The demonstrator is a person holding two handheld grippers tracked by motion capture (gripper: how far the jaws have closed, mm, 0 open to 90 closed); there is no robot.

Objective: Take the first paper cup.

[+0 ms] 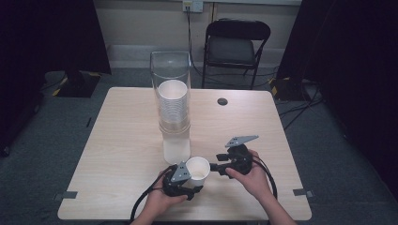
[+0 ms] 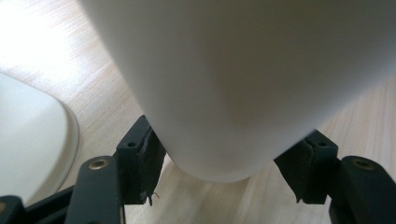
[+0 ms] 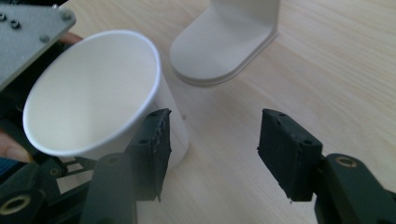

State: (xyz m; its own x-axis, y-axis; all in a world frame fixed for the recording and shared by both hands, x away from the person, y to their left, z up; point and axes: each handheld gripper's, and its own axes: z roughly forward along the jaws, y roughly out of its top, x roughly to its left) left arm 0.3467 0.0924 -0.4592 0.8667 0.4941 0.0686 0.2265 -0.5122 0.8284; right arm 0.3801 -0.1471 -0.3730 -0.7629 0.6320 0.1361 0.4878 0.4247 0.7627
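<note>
A: Single white paper cup [image 1: 197, 169] at the near edge of the worktop [image 1: 122, 140], just near of the dispenser's foot, mouth tipped up and toward the right. The left hand-held gripper [image 1: 187, 180] is clenched on its lower wall, one pad on each side, as the left gripper view shows.

B: That grip low on the wall makes sense. It leaves the rim and the open mouth free for whatever the other hand wants to do.

A: And the other hand is right there. The right hand-held gripper [image 1: 215, 167] sits just to the right of the cup, jaws parted with only bare wood between them; it grasps nothing. One black pad [image 3: 156, 144] lies close against the cup's side.

B: Looks like it is lined up to take the cup or steady it. That's a guess.

A: Count for the viewers?

B: One loose cup. One clear dispenser tube [image 1: 170, 70] on a white base [image 1: 177, 149], standing mid-worktop. Inside, a stack of white cups [image 1: 172, 105], nested too tightly to number.

A: Stacked upright in the tube so they feed down toward the base, by the look of it.

B: Beyond that, one round grommet hole [image 1: 222, 101] far right on the worktop, and one folding chair [image 1: 237, 44] behind it.
</note>
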